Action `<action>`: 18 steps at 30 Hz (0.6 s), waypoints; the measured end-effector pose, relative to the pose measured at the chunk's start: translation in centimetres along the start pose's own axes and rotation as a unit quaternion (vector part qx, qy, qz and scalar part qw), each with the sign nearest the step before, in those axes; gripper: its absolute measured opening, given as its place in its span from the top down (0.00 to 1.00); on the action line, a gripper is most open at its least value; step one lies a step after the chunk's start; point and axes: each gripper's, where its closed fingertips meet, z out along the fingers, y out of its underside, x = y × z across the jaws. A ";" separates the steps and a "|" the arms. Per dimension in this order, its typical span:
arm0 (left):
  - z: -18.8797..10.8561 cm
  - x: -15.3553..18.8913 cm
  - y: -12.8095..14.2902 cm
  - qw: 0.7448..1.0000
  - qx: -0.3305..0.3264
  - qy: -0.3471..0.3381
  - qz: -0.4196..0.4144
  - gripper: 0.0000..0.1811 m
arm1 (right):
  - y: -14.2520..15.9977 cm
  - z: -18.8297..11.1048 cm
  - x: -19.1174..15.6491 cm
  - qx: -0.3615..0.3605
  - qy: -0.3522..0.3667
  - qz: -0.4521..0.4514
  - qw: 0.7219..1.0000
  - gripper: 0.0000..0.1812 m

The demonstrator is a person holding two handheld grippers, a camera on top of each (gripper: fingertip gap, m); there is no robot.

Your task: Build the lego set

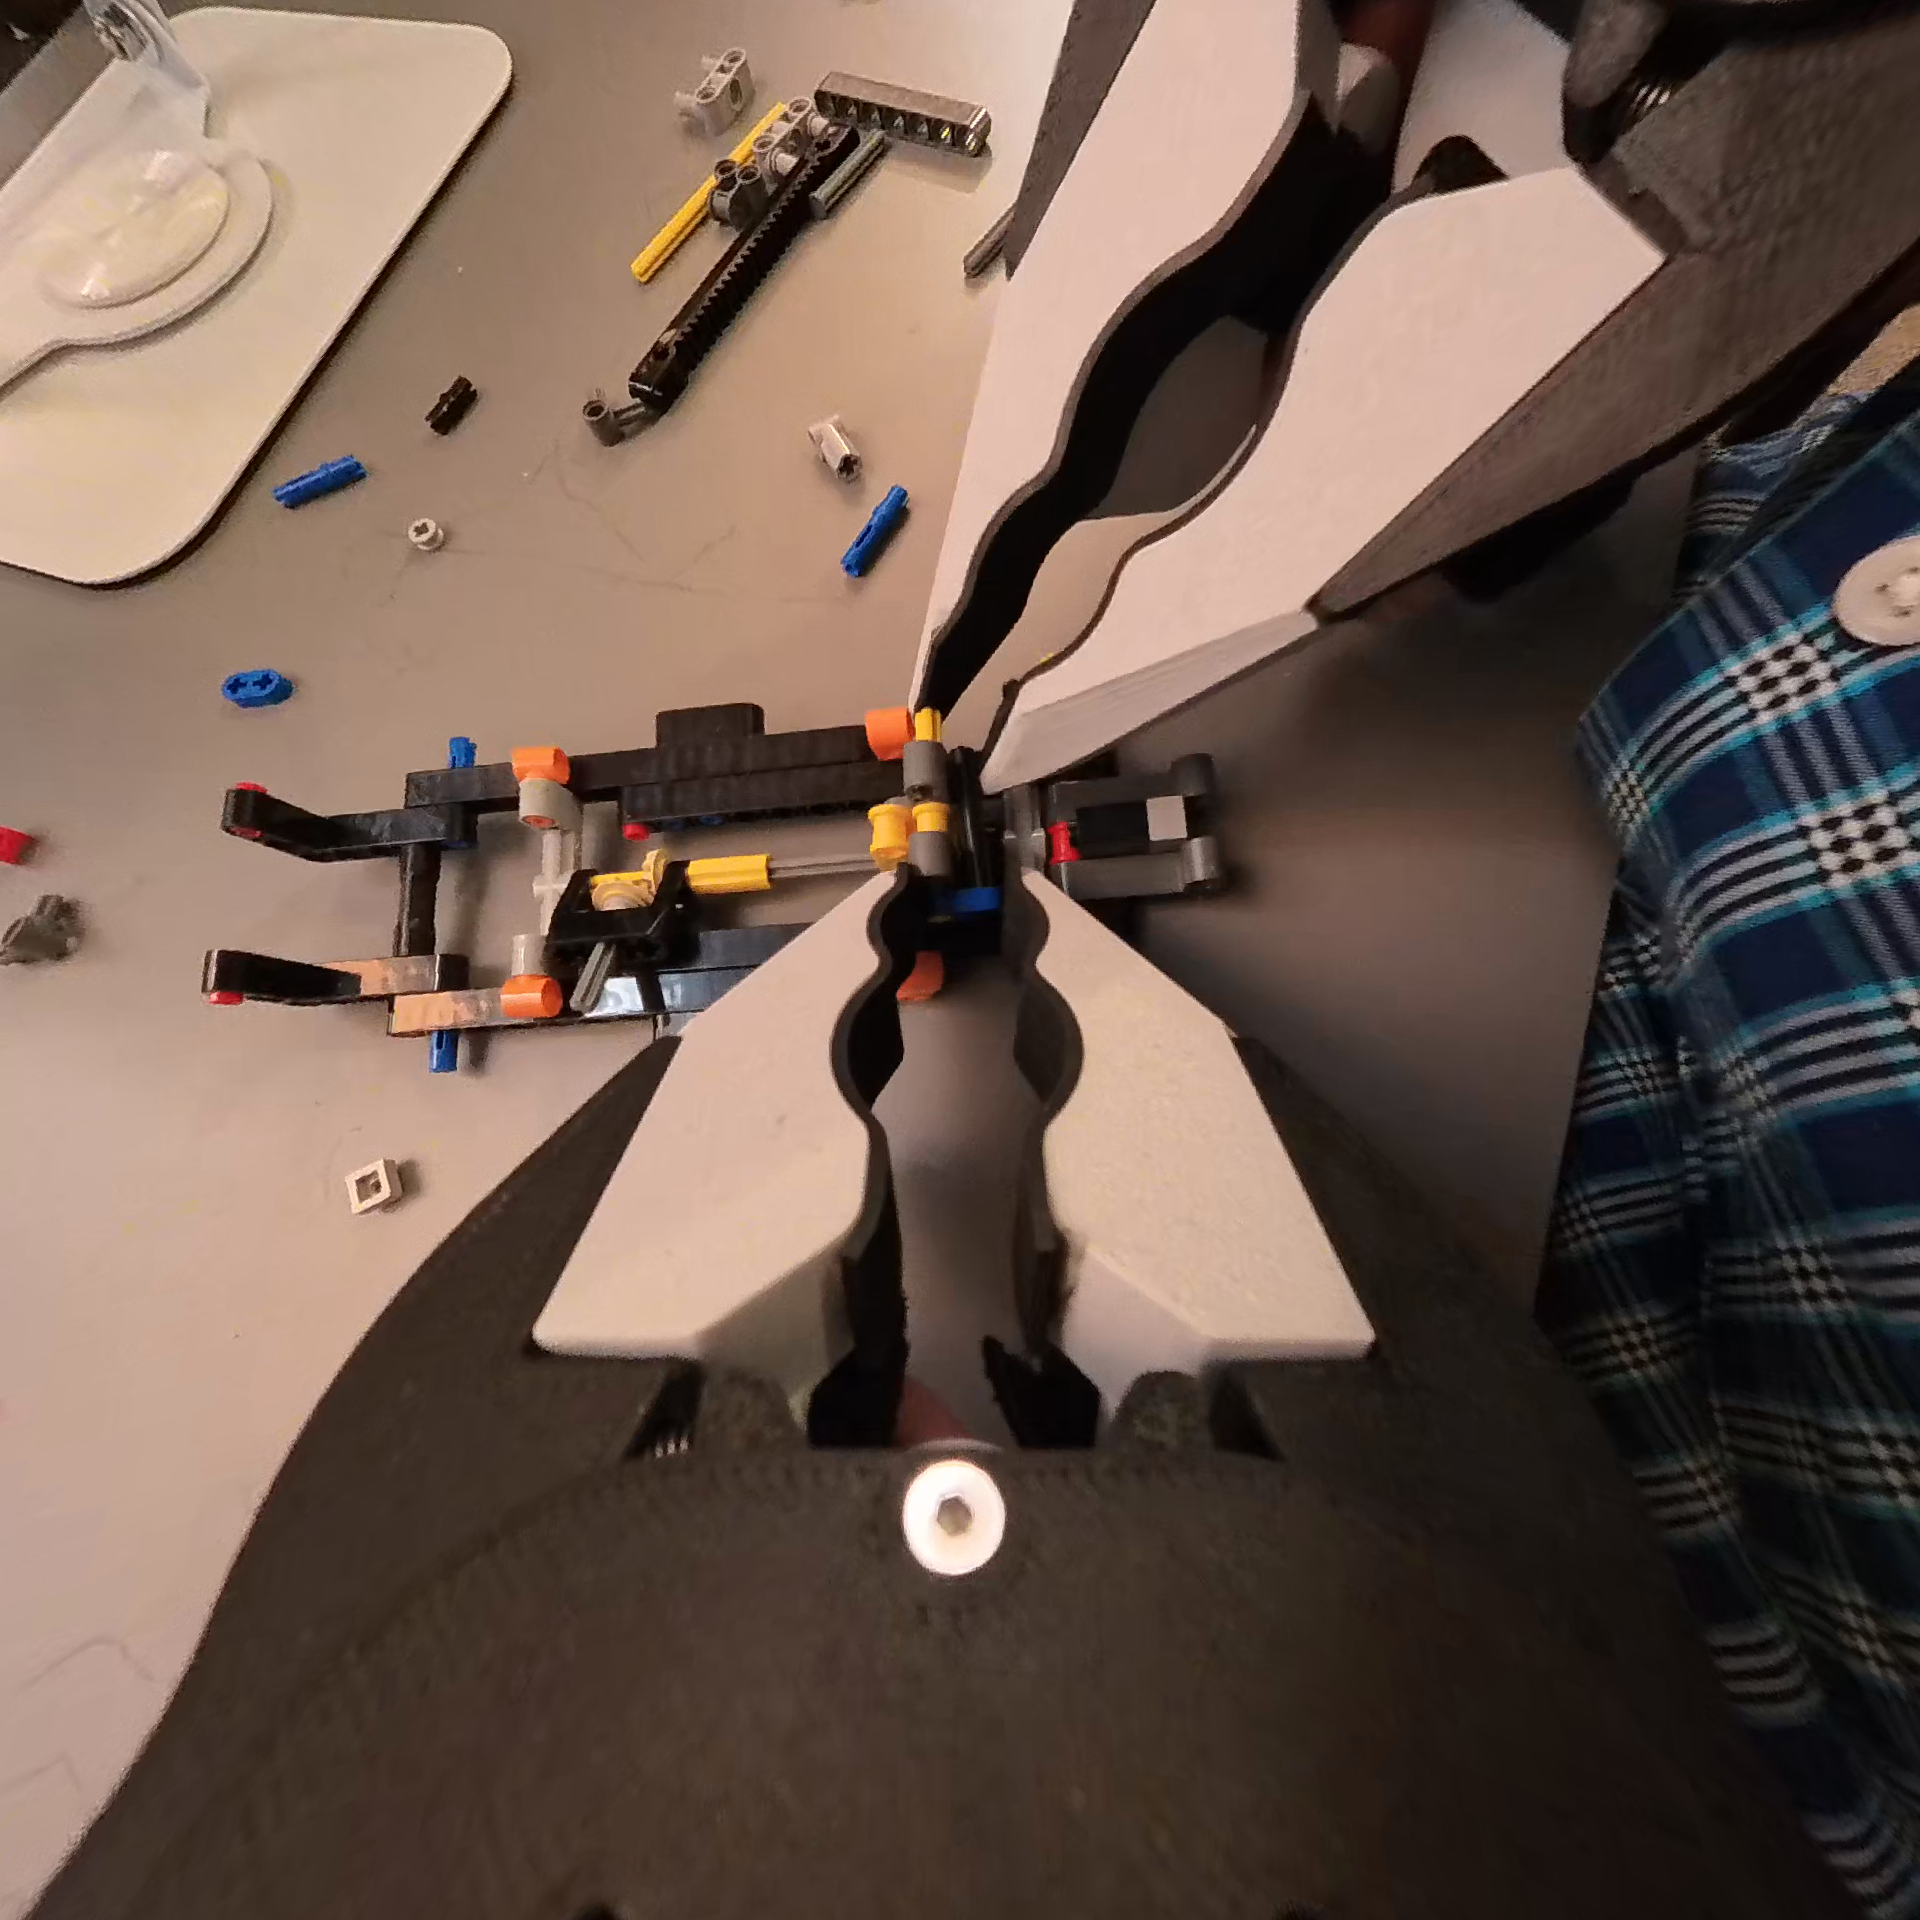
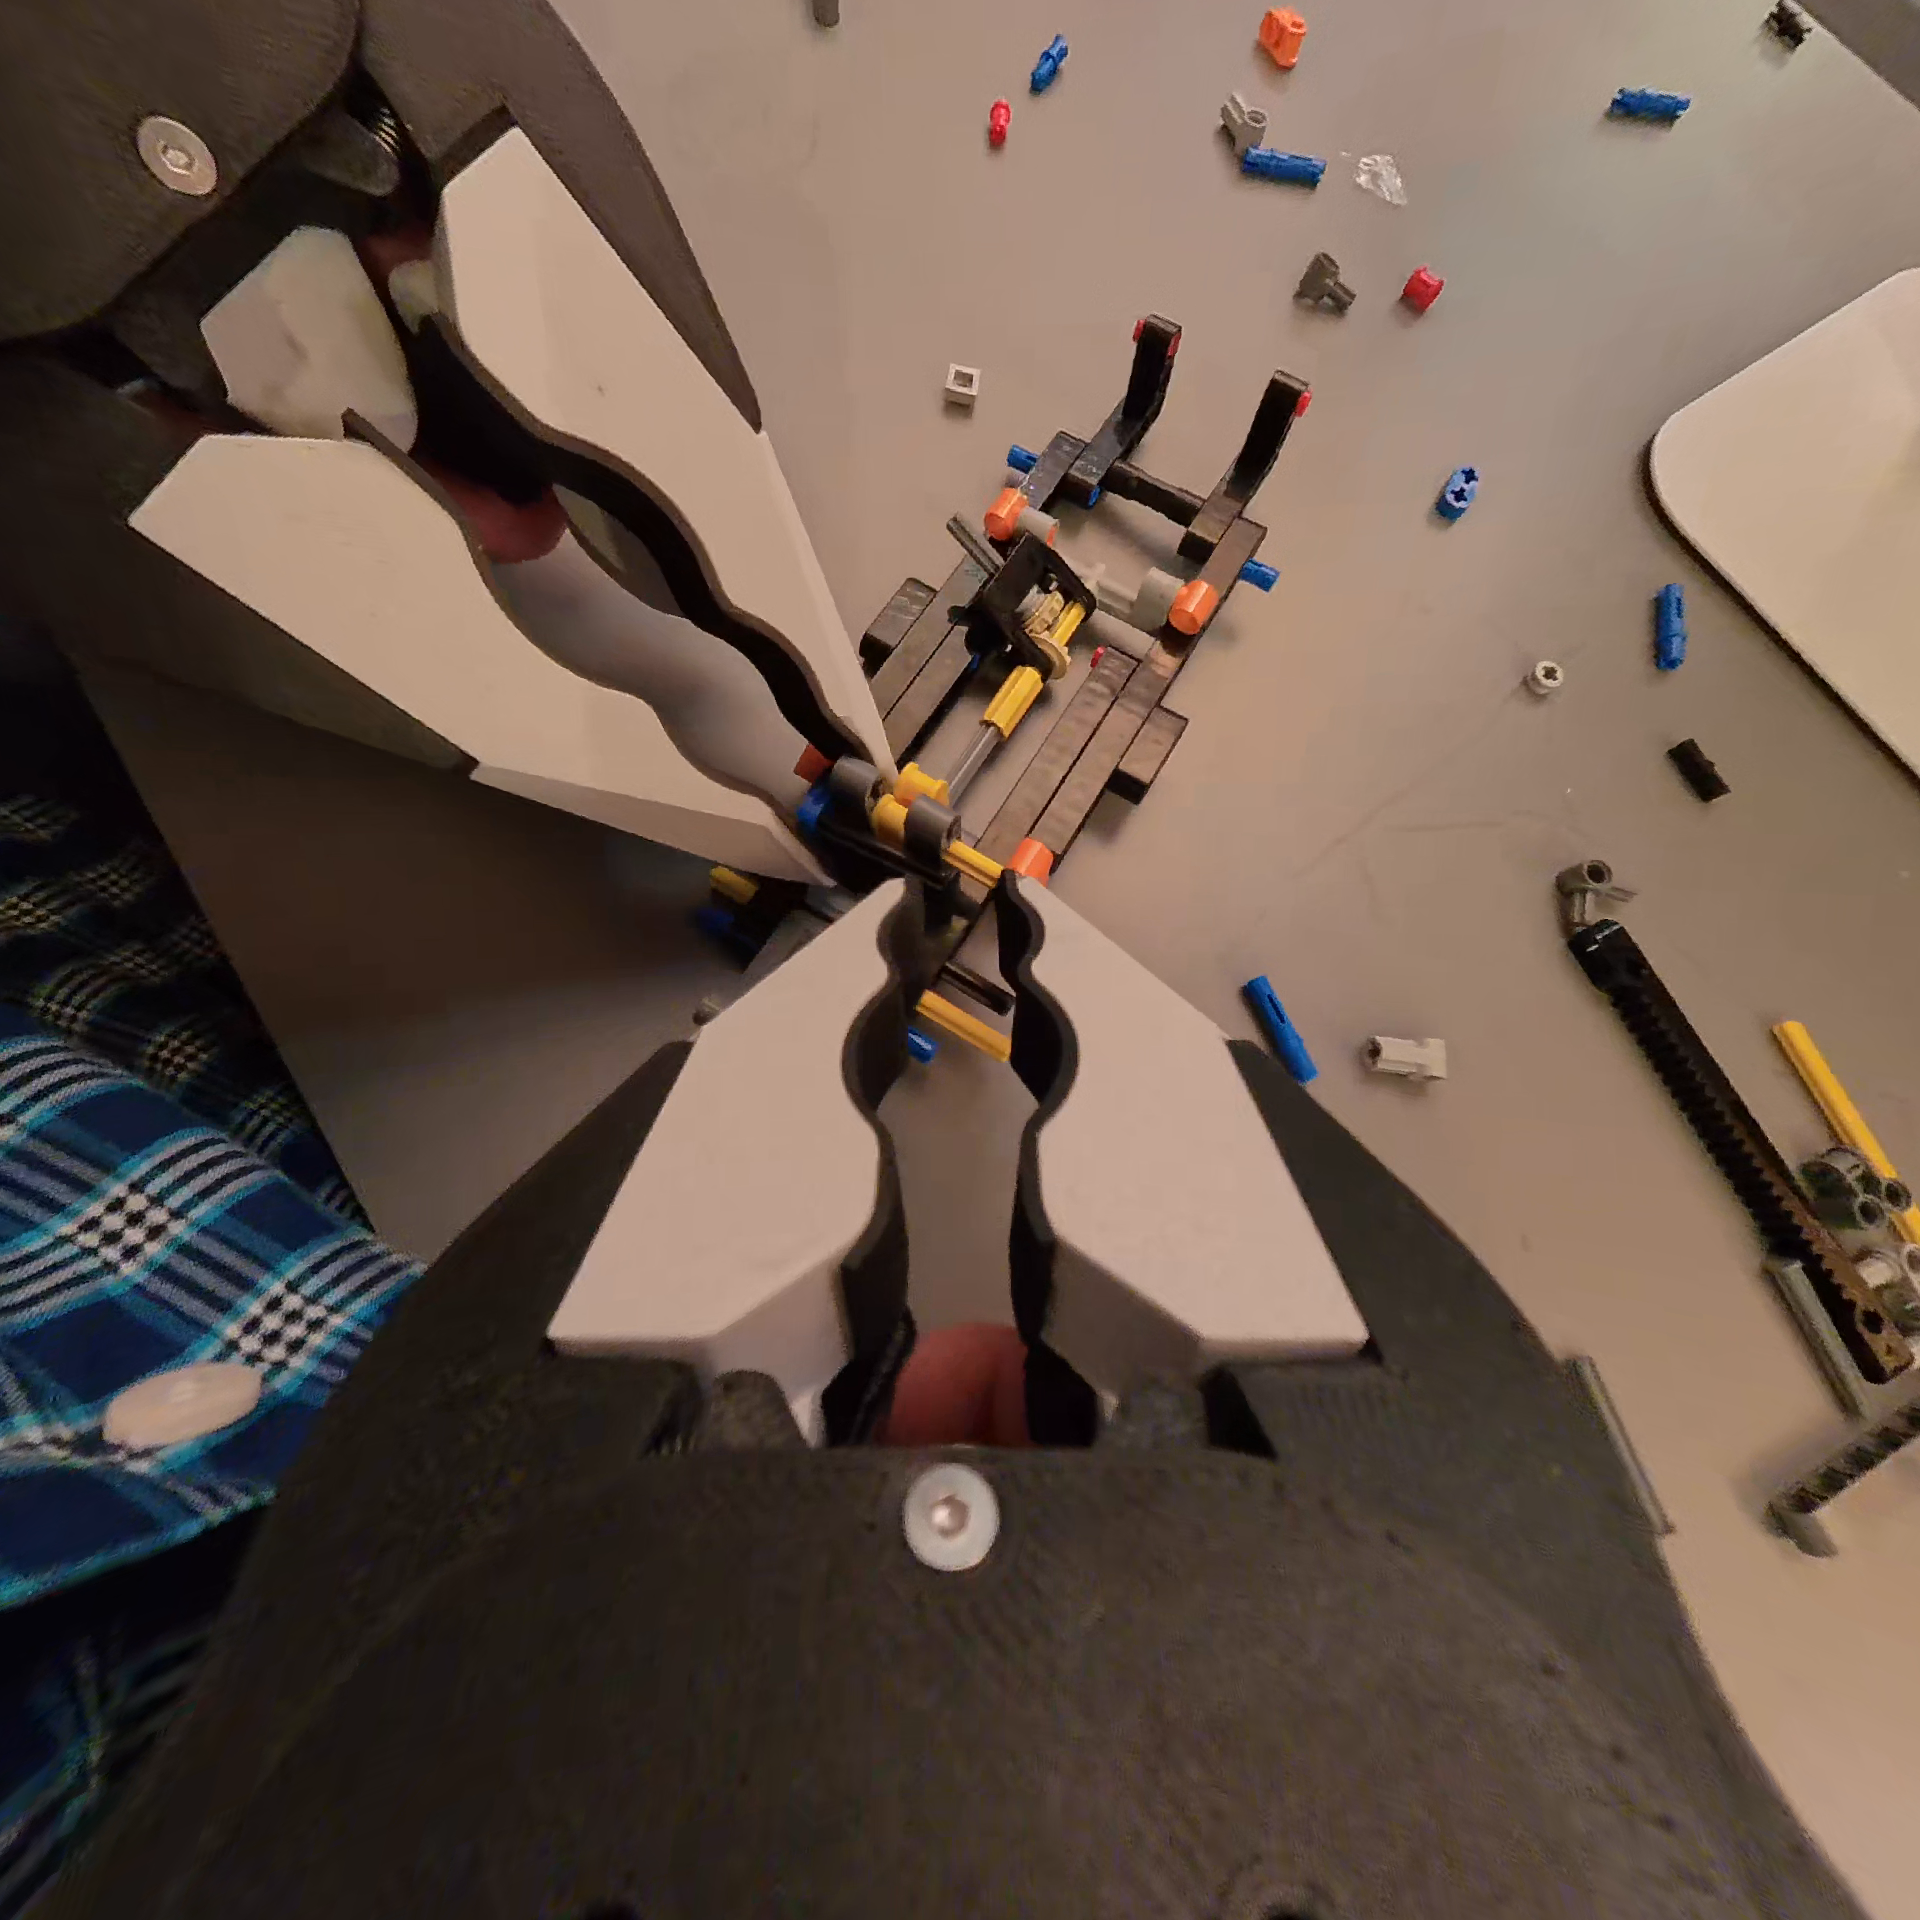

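A black Lego chassis [image 1: 727,774] with orange, yellow and grey parts lies on the grey table; it also shows in the right wrist view [image 2: 1091,748]. My left gripper [image 1: 958,899] is shut on its near end, across the black and blue cross part. My right gripper [image 2: 951,899] is shut on the same end from the opposite side, by the yellow axle and dark grey connector. Each gripper shows in the other's view, the right one [image 1: 956,732] from above and the left one [image 2: 862,805] from the upper left. The gripped end is partly hidden by the fingers.
A black toothed rack assembly with a yellow axle [image 1: 717,301] [image 2: 1704,1070] lies apart. A white board [image 1: 260,312] [image 2: 1818,499] holds a clear bag [image 1: 125,239]. Loose blue pins [image 1: 873,530] [image 2: 1280,1029], red and grey bits lie scattered. A plaid-shirted person [image 1: 1766,1039] sits close. Less than 4 cm separates the two grippers' tips.
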 end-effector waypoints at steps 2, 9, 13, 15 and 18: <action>0.0 0.0 0.0 1.000 -0.001 0.001 -0.001 0.92 | 0.0 0.0 0.0 0.001 -0.001 -0.001 1.000 0.94; 0.0 -0.1 0.1 1.000 -0.003 -0.001 -0.001 0.92 | 0.0 0.0 0.1 0.004 0.000 -0.003 1.000 0.96; 0.0 -0.1 0.1 1.000 -0.003 0.000 -0.003 0.92 | 0.1 0.1 0.1 0.004 0.004 -0.006 1.000 0.96; 0.0 -0.1 0.2 1.000 -0.003 -0.002 -0.002 0.92 | 0.1 0.1 0.1 0.005 0.004 -0.001 1.000 0.96; 0.0 -0.1 0.2 1.000 -0.004 -0.005 0.000 0.92 | 0.0 0.2 0.2 0.004 0.007 -0.005 1.000 0.96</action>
